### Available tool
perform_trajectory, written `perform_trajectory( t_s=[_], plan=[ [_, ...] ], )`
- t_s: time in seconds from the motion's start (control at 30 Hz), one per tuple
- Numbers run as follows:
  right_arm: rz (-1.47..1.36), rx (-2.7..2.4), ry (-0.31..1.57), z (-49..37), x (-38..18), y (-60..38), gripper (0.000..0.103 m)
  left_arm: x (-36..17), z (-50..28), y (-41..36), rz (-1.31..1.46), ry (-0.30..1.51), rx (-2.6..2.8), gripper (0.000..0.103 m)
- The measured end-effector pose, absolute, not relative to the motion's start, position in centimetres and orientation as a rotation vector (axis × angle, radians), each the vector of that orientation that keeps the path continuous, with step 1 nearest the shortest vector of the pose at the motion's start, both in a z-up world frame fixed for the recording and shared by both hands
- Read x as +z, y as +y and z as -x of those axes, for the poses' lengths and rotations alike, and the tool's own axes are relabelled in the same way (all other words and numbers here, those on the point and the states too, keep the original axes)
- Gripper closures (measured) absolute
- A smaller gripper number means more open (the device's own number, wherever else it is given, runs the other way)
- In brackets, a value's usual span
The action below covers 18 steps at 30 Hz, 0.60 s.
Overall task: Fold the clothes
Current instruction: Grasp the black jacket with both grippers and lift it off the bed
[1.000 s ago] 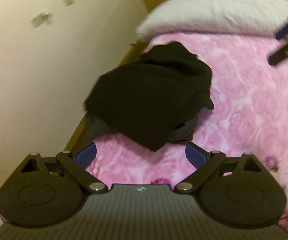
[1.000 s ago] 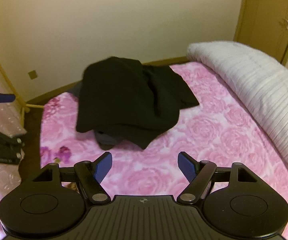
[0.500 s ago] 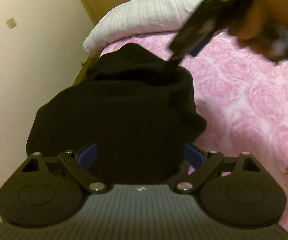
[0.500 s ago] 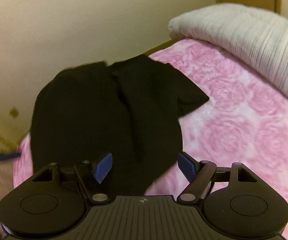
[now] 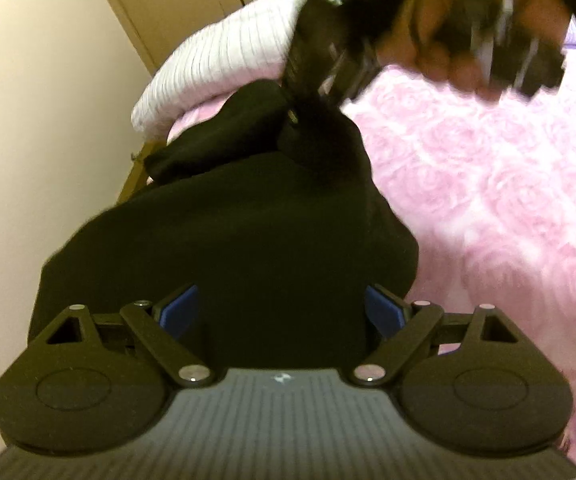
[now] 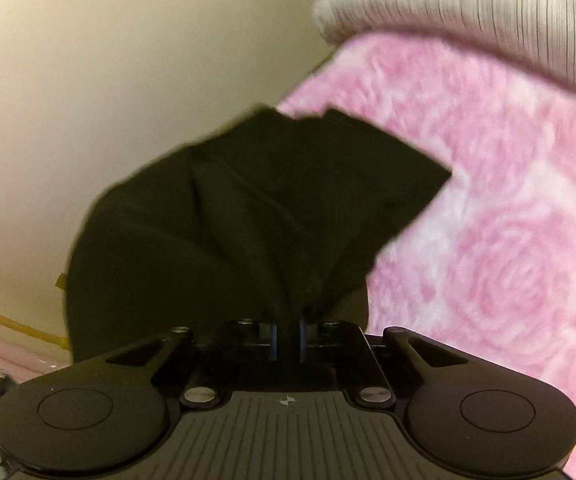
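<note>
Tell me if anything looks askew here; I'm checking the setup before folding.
The black garment lies bunched in a heap near the edge of the pink bedspread, not laid flat. The right gripper has its jaws shut on a fold; the left gripper is open.

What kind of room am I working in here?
Most likely a bedroom: a bed with a pink rose-patterned bedspread, a white ribbed pillow at its head, and a black garment lying on it.

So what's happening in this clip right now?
A person is starting to fold a black garment heaped on a pink rose-patterned bedspread. The right gripper is shut on a bunch of the fabric. The left gripper is open, its fingers straddling the near edge, nothing pinched yet.
</note>
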State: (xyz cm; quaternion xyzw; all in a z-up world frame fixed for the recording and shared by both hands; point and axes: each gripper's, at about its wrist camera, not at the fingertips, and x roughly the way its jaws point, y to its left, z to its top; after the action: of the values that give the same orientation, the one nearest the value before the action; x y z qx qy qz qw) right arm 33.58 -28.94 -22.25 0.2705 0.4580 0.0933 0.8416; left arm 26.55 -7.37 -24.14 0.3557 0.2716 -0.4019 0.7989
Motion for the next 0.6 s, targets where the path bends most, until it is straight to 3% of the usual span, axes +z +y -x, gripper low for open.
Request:
perform_trajectory(
  t_s=[0.07,0.17,0.23,0.33,0.6],
  plan=[
    [-0.696,0.187,0.901,-32.0,-19.7,-30.4,0.096,-24.3,-26.0,-8.3,-0.806,0.552,-0.856,0.015],
    [-0.76,0.189,0.816,-29.3,-15.6,-31.3,0.097,-24.2,-25.7,-9.6,-0.856,0.531,-0.826,0.035],
    [-0.787,0.189,0.765,-27.1,-13.4,-31.6,0.097,-23.6,-25.2,-10.0,-0.865,0.495,-0.825,0.07],
    [-0.845,0.164,0.693,-23.5,-10.9,-32.4,0.097,-21.7,-24.1,-10.2,-0.86,0.443,-0.849,0.094],
    [-0.959,0.104,0.464,-10.4,-2.3,-38.4,0.098,-11.5,-14.4,-11.8,-0.773,0.303,-1.013,0.098]
  ],
)
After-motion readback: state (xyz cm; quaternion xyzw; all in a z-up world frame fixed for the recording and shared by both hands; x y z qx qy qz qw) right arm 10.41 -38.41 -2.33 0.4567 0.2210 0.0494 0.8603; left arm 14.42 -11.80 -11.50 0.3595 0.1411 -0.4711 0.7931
